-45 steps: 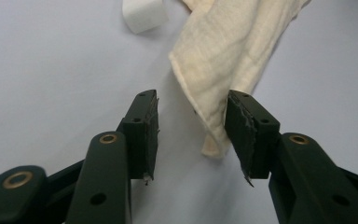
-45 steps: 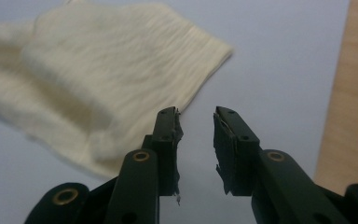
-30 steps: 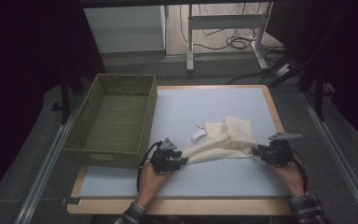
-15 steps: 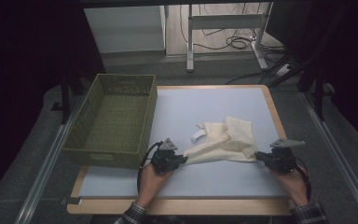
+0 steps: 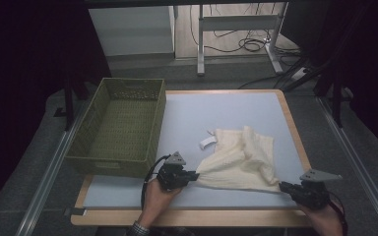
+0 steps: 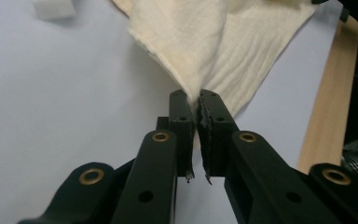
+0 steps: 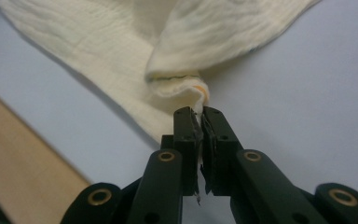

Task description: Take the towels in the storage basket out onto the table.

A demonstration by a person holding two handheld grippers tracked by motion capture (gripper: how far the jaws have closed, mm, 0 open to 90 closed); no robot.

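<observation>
A cream, crinkled muslin cloth (image 5: 241,160) lies on the pale blue tabletop (image 5: 216,113), near its front right part, spread flat along its near edge and still rumpled and folded over itself toward the far side. Its two near corners are pinched and drawn apart, so the near hem runs almost straight between them; judging by this, the cloth is being stretched out to flatten it, perhaps for folding.

The left tongs (image 5: 193,175) are closed on the left near corner; the left gripper view shows the fabric (image 6: 214,42) fanning out from between the black jaws. The right tongs (image 5: 283,187) are likewise clamped on the right near corner, close to the tabletop's wooden front rim (image 5: 187,216), and the right gripper view shows a bunched, hemmed corner (image 7: 182,84) caught between the jaws. Each is held low, just above the surface, which keeps the cloth sliding rather than lifting.

A small white tag or scrap (image 5: 207,142) lies just beside the cloth's far left edge. Left of that, well apart, stands an empty olive-green woven plastic basket (image 5: 120,123), likely where the cloth will end up.
</observation>
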